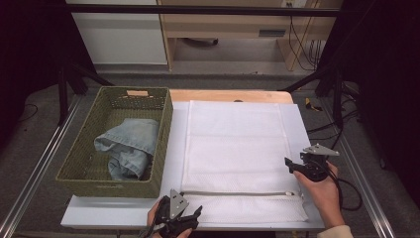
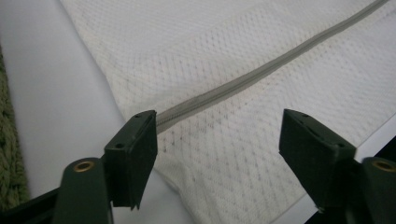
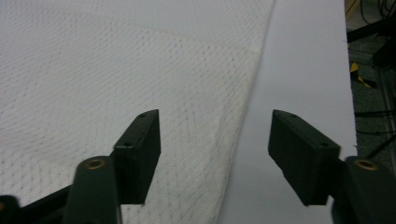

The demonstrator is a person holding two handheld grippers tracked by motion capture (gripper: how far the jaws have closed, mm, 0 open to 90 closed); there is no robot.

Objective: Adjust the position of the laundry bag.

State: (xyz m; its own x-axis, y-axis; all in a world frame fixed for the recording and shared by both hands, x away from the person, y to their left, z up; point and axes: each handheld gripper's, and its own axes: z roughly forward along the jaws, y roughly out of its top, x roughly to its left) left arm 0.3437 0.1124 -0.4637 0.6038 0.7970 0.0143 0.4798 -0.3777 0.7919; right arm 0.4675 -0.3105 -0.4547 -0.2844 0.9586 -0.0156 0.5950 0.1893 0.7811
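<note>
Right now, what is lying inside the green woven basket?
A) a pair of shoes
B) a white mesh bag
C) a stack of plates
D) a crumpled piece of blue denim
D: the basket holds crumpled blue denim, while the white mesh bag lies flat beside it on the table.

Beyond your table (image 1: 228, 95), whose pale wooden far edge showed past a white sheet (image 1: 176, 148) covering the top, you had a grey floor (image 1: 237, 79) running back to the wall. A white cabinet (image 1: 119, 34) stood at the left there, and next to it a light wooden desk or shelf unit (image 1: 223, 25), with black cables (image 1: 302, 44) hanging at its right end. A black bar (image 1: 198, 10) crossed the top of your view, black struts (image 1: 69, 84) slanted down on both sides, and aluminium rails (image 1: 34, 168) flanked the table. The far corners were too dark to read; lighting seemed to come from overhead.
</note>
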